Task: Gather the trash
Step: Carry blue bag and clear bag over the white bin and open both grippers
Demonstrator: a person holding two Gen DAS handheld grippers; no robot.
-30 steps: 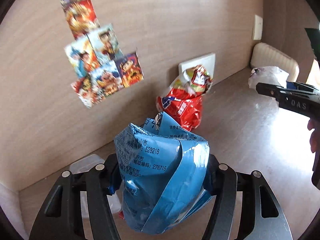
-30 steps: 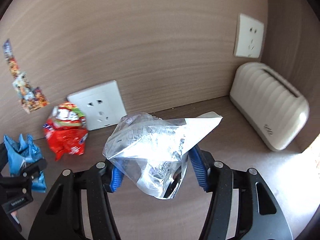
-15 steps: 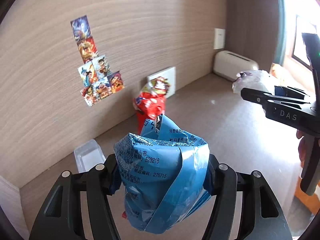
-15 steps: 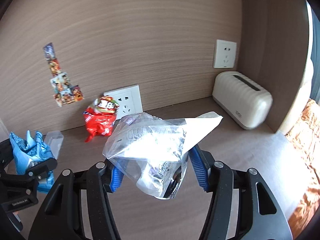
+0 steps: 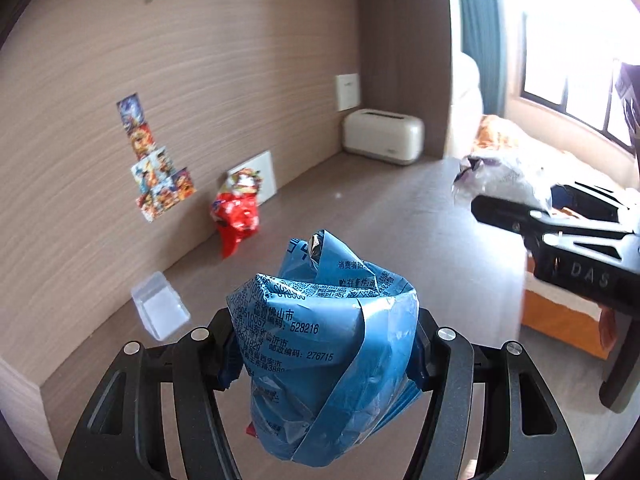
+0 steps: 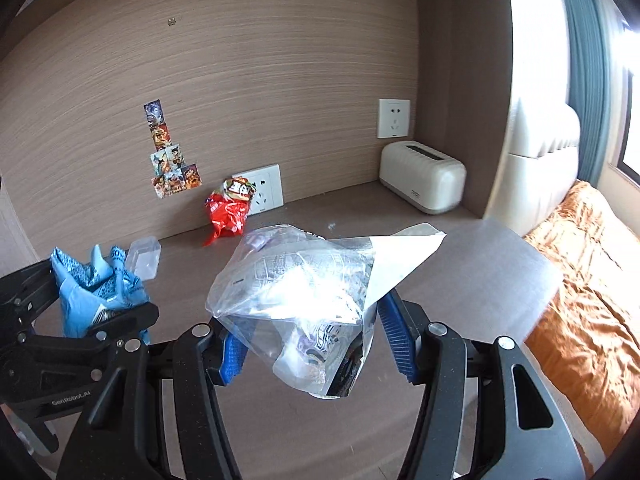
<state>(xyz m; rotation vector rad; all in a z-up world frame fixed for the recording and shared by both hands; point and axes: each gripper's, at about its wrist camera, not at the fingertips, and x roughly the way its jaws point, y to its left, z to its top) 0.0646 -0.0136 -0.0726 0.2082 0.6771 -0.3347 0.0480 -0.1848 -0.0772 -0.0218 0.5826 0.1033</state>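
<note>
My left gripper (image 5: 324, 344) is shut on a crumpled blue snack wrapper (image 5: 324, 344), held up above the brown desk (image 5: 400, 232). My right gripper (image 6: 312, 344) is shut on a crumpled clear plastic bag (image 6: 304, 292) with a white paper corner. Each gripper shows in the other's view: the left gripper (image 6: 100, 312) with its blue wrapper (image 6: 92, 284) at the left edge, the right gripper (image 5: 520, 208) with the clear bag (image 5: 504, 176) at the right. A red snack bag (image 6: 226, 212) lies at the back wall, and a small clear plastic cup (image 6: 144, 256) lies to its left.
A cream toaster-shaped box (image 6: 422, 176) stands in the desk's back right corner. Two white wall sockets (image 6: 264, 188) and a strip of picture stickers (image 6: 170, 152) are on the wood wall. A bed with an orange cover (image 6: 592, 280) lies right of the desk.
Both grippers have pulled back and up from the wall with their trash still held. The red bag, sockets and toaster-shaped box look smaller, and the bed and window have come into view.
</note>
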